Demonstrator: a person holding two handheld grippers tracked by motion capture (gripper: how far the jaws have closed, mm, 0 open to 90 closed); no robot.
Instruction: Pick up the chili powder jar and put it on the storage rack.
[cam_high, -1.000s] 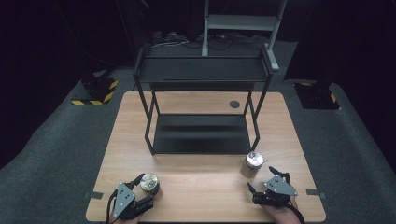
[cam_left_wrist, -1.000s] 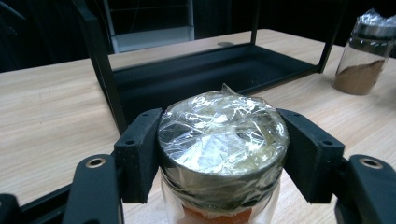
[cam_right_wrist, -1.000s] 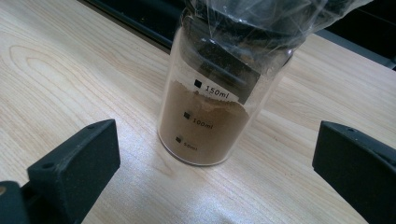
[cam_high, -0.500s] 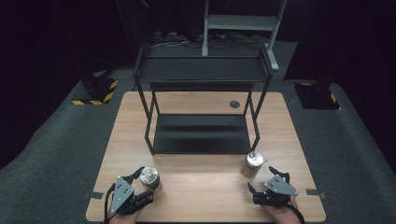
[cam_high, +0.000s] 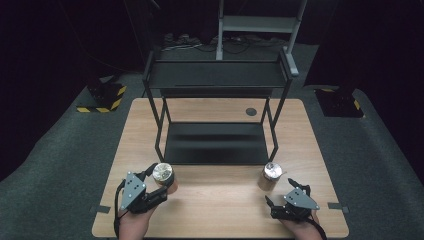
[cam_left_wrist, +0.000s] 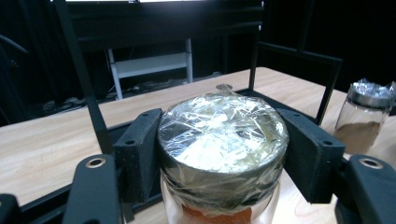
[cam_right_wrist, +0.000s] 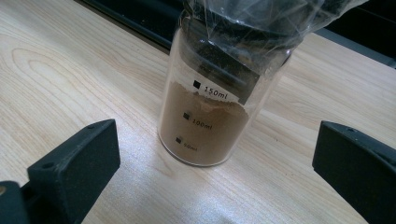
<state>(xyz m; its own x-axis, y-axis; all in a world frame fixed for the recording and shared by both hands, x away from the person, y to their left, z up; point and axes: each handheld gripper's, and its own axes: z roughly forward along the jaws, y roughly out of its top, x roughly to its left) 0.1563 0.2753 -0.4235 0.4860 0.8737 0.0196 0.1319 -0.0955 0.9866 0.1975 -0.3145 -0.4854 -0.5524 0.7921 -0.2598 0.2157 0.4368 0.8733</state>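
A glass jar of orange powder (cam_high: 163, 174) with a foil-wrapped lid (cam_left_wrist: 223, 135) is held near the table's front left. My left gripper (cam_high: 156, 184) is shut on it, a black pad pressed against each side of the lid. A second jar (cam_high: 271, 174), part full of brown powder with ml marks (cam_right_wrist: 210, 121), stands at the front right. My right gripper (cam_high: 282, 191) sits just behind it, open, its jaws spread wide and apart from the glass (cam_right_wrist: 215, 140).
A black two-level metal rack (cam_high: 215, 80) stands mid-table, its lower shelf (cam_high: 215, 142) just beyond both jars. The wooden table (cam_high: 215, 210) has a round cable hole (cam_high: 251, 111) at the back. Dark carpet surrounds the table.
My left gripper and the orange-powder jar in it have moved away from the front edge, toward the rack. The right gripper and brown-powder jar have stayed put.
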